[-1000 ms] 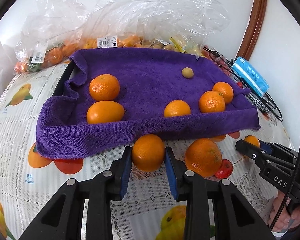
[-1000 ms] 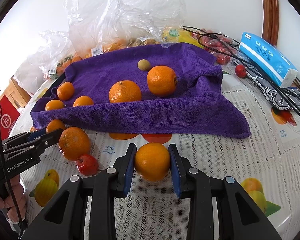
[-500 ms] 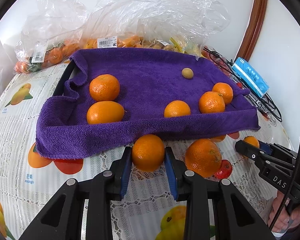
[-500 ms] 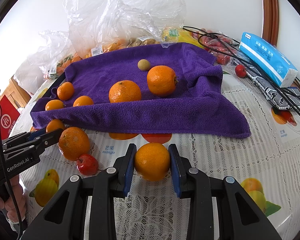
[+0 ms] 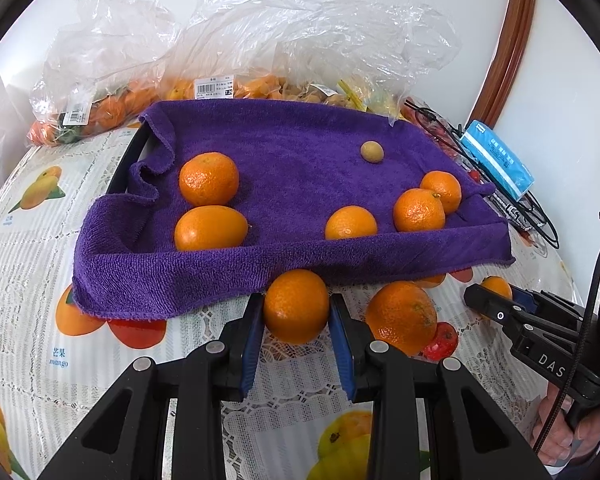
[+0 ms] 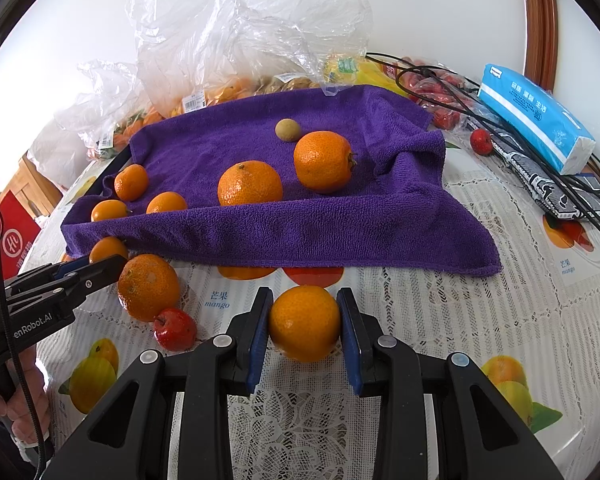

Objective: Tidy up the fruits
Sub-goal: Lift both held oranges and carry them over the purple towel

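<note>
My left gripper [image 5: 296,312] is shut on an orange [image 5: 297,305] just in front of the purple towel [image 5: 300,160], which lines a tray. My right gripper [image 6: 305,326] is shut on another orange [image 6: 305,322] in front of the towel [image 6: 300,220]. Several oranges lie on the towel, among them a pair at its left [image 5: 209,178] and one small tan fruit [image 5: 371,152]. A loose orange [image 5: 400,322] and a small red fruit [image 5: 442,340] sit on the tablecloth between the grippers. The right gripper also shows in the left wrist view [image 5: 496,300], the left in the right wrist view [image 6: 100,262].
Clear plastic bags of fruit [image 5: 260,60] stand behind the towel. A blue tissue pack [image 6: 536,116], black cables [image 6: 500,120] and a small red fruit [image 6: 481,141] lie at the right. The table has a lace cloth with fruit prints [image 6: 420,320].
Almost nothing has changed: both grippers stay shut on their oranges, the left one perhaps a touch nearer the towel.
</note>
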A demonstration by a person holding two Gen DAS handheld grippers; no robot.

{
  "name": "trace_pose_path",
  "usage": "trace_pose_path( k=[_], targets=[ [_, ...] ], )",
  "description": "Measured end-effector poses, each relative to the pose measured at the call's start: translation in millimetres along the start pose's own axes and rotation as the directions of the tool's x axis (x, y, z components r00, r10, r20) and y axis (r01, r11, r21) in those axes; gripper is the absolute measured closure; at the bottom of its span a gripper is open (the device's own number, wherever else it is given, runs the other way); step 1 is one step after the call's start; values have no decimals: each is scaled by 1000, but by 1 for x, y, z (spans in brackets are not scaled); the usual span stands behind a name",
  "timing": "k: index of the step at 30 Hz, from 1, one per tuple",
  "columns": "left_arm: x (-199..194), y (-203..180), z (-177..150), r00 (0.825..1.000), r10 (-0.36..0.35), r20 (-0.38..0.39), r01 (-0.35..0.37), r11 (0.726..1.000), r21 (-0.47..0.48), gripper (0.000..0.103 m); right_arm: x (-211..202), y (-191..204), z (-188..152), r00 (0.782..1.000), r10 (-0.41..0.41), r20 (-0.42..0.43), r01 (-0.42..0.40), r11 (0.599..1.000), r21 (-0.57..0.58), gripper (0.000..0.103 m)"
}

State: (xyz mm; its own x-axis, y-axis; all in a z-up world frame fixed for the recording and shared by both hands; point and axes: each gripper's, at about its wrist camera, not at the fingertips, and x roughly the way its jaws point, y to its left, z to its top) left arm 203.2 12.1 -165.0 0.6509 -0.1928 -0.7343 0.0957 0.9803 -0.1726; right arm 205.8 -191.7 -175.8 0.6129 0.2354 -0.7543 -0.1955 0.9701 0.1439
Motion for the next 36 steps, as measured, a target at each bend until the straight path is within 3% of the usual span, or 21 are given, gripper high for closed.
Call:
trace_pose_path(
  k=[13,25,36],
  targets=[
    [-13,5,-5,1000,-14,20,14,1000,-12,73,-8,-5,-2,999,-3,39,1,999,33,70],
    [-42,27,-21,997,-59,53,64,994,-91,73,-32,19,-2,998,9,63,-9,1000,-9,70],
    [-71,31,-14,991,-77,106,86,993,-83,73,-49,43,7,995,16,103,-9,998,-62,70]
  ],
)
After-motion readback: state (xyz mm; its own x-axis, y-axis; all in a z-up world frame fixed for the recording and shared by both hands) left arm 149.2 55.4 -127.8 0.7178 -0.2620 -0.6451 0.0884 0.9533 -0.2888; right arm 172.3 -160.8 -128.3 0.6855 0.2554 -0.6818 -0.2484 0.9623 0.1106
